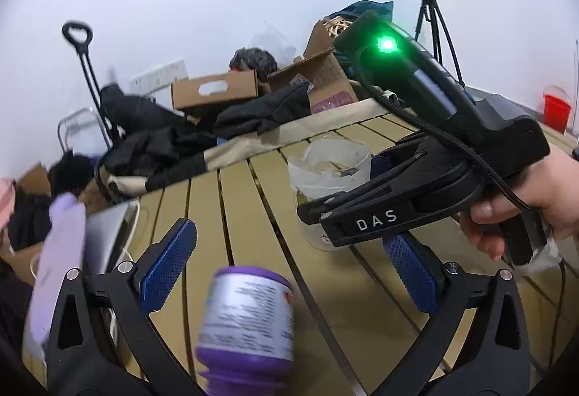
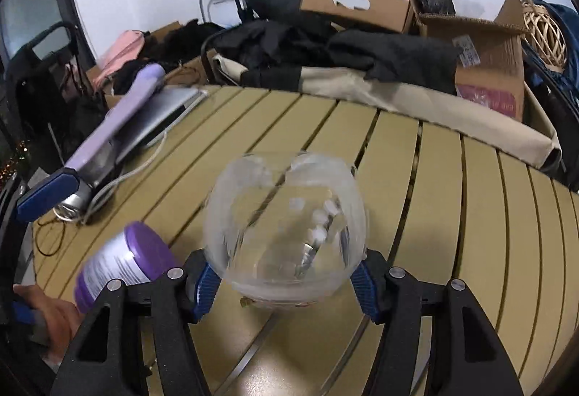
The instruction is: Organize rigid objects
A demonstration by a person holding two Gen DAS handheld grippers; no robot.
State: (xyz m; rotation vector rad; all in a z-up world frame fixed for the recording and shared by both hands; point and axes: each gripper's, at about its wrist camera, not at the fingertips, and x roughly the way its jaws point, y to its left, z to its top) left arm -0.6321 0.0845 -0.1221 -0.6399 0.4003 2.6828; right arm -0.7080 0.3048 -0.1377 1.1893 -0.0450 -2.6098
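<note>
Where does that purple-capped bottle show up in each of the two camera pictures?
Left wrist view: purple-capped bottle at bottom centre, between the open left gripper fingers.
Right wrist view: same bottle at lower left, beside the clear glass jar.
Shared landmark: the cardboard box with a handle cutout.

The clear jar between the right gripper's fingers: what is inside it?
The clear jar looks mostly empty; through its blurred wall only the table slats show clearly. A smeared metallic streak near its bottom cannot be identified.
</note>
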